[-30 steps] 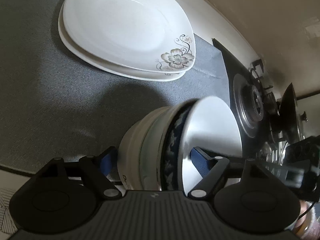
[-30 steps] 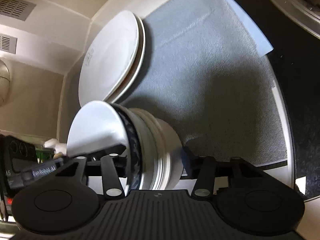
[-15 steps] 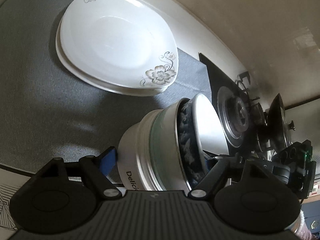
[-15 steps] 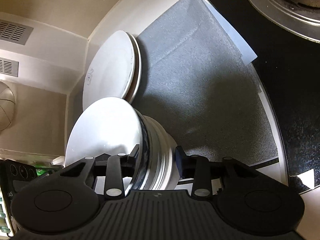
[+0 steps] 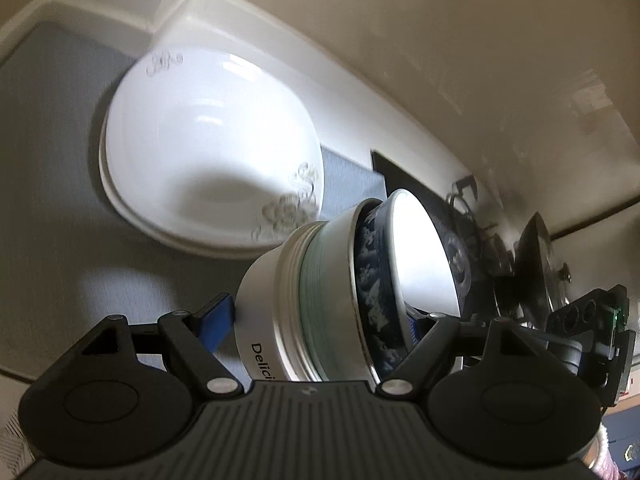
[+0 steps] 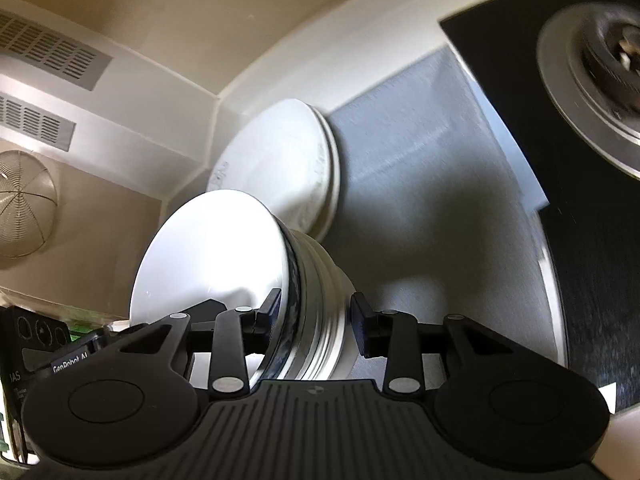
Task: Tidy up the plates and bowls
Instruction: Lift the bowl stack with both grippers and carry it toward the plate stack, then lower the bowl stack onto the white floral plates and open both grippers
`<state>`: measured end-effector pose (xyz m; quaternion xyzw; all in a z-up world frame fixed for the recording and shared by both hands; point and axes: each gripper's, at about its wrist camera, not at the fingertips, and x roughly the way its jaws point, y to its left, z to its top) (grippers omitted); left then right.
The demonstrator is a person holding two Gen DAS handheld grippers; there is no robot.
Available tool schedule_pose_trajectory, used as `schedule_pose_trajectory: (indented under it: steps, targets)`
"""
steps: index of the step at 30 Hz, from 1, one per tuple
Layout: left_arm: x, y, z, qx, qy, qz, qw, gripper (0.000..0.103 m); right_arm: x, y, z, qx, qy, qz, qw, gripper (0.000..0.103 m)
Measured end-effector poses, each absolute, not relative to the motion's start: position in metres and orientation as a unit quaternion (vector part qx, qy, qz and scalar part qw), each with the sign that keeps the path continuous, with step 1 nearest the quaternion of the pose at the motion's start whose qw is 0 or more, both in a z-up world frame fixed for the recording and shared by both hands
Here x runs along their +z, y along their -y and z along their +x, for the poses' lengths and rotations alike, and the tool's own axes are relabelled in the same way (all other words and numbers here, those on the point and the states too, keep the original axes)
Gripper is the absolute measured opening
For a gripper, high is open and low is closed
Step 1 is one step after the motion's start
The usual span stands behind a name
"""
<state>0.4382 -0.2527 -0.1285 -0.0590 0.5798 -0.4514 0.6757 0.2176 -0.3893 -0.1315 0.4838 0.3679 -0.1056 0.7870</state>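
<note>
Strainer (image 6: 24, 204) visible (right wrist only).

Dim, fisheye-warped views; motion blur, glare on white plates (image 5: 208, 156).

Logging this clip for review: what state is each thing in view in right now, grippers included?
Stack of bowls: nested, tipped on its side, held between both grippers above the mat.
Stacked plates: lying flat on the grey mat, untouched.
Left gripper: jaws wide, one finger inside the top bowl, the other at the stack's base.
Right gripper: closed on the stack's rims.
Stove burner: no flame visible.
</note>
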Motion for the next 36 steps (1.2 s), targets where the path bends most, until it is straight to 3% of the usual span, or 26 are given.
schedule_pose_trajectory:
  steps: [17, 36]
  targets:
    - [-0.128, 0.26, 0.498, -0.404, -0.558, -0.088, 0.719, 0.084, -0.129, 0.404, 0.305, -0.064, -0.388, 0.44, 0.807, 0.038]
    - [-0.169, 0.288, 0.546, -0.357, -0.579, -0.096, 0.727, 0.084, -0.146, 0.419, 0.369, -0.055, -0.4, 0.375, 0.834, 0.037]
